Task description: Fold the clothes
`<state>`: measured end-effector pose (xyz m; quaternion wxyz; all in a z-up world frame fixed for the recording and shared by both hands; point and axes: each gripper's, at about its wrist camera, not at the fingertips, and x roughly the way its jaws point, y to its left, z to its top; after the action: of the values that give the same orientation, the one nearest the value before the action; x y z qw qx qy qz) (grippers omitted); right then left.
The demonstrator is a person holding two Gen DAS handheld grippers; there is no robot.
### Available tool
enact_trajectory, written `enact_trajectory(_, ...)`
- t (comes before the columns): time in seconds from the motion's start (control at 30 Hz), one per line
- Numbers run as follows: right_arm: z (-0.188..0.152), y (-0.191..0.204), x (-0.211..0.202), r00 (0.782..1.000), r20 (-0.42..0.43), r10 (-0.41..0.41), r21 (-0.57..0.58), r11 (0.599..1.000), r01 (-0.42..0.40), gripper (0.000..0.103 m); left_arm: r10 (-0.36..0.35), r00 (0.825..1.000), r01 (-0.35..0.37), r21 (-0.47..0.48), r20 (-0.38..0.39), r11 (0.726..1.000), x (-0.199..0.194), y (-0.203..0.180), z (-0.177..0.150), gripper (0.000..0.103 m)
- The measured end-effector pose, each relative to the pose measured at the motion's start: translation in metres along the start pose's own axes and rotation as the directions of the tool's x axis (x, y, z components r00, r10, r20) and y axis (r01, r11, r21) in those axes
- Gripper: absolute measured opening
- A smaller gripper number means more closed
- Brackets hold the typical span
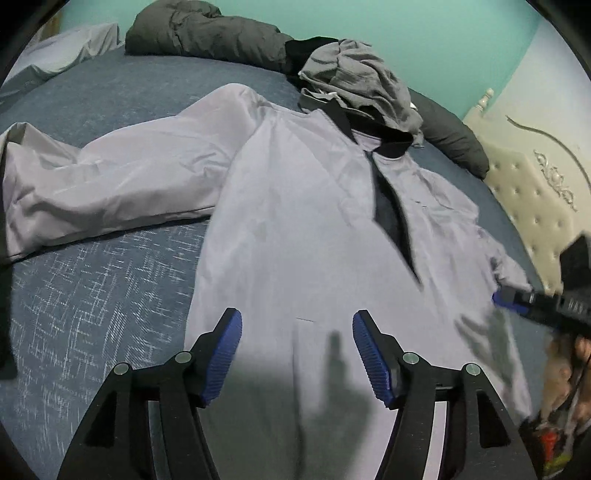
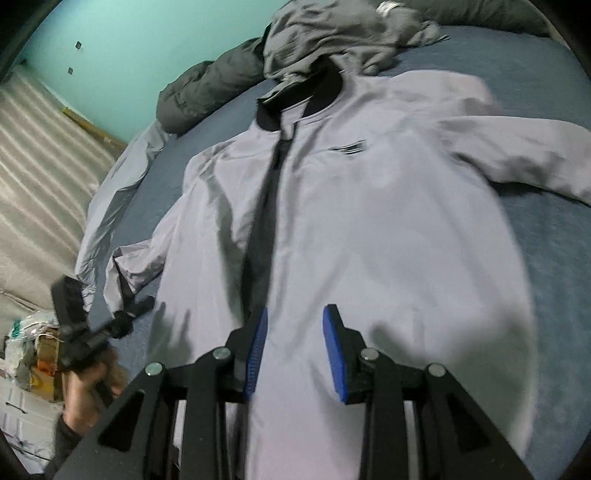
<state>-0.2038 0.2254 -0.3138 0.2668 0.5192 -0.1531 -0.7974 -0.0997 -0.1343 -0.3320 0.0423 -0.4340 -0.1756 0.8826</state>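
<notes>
Lilac-grey jacket [image 1: 295, 221] is laid flat, front up, on the blue bedspread [image 1: 92, 295], w/ a dark zip strip [image 1: 388, 206] down the middle and a black collar [image 1: 384, 138] at the far end. 1 sleeve [image 1: 103, 184] is spread out sideways from the jacket body across the bedspread; the other sleeve [image 2: 517, 155] is seen spread the opposite way in the right wrist view. A small dark logo [image 2: 347, 147] is seen on the chest, beside the zip strip.

Left gripper [image 1: 297, 325] is held over the jacket's near hem, jaws wide apart, nothing between the blue pads [image 1: 221, 362]. Right gripper [image 2: 293, 325] is held over the jacket's lower front just beside the zip strip, jaws parted, narrower than the left, nothing gripped. Contact w/ the fabric can't be told in either view.

A crumpled grey garment [image 1: 358, 81] is piled at the jacket's collar, partly over it. A dark grey bundle [image 1: 207, 33] is seen beyond the jacket, against the teal wall [image 1: 424, 29]. A cream tufted headboard [image 1: 528, 192] is seen off to the jacket's side. Both views are blurred in parts.
</notes>
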Motion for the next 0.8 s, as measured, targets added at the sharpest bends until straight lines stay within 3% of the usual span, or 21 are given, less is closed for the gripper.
enact_trajectory(0.1, 0.018, 0.012, 0.027, 1.0, -0.017, 0.016, -0.008, 1.0, -0.016, 0.031, -0.021, 1.0, 0.021, -0.031, -0.004, 0.999, 0.007, 0.011, 0.001, 0.067)
enact_trajectory(0.23, 0.047, 0.027, 0.062, 1.0, -0.026, 0.012, -0.033, 0.999, -0.013, 0.044, -0.043, 0.999, 0.043, -0.03, -0.008, 0.999, 0.011, 0.015, 0.001, 0.071)
enact_trajectory(0.5, 0.097, 0.043, 0.126, 0.999, -0.043, 0.004, -0.016, 1.0, -0.004, 0.044, -0.07, 0.997, 0.069, -0.079, -0.01, 0.994, 0.02, 0.024, 0.006, 0.072)
enact_trajectory(0.7, 0.11, 0.042, 0.164, 0.998, -0.056, -0.021, 0.027, 0.999, 0.023, 0.044, -0.078, 0.997, 0.077, -0.082, -0.011, 0.994, 0.024, 0.026, 0.007, 0.072)
enact_trajectory(0.8, 0.11, 0.045, 0.165, 0.999, -0.042, -0.031, 0.009, 0.999, 0.031, 0.042, -0.081, 0.997, 0.08, -0.086, -0.01, 0.993, 0.023, 0.027, 0.008, 0.072)
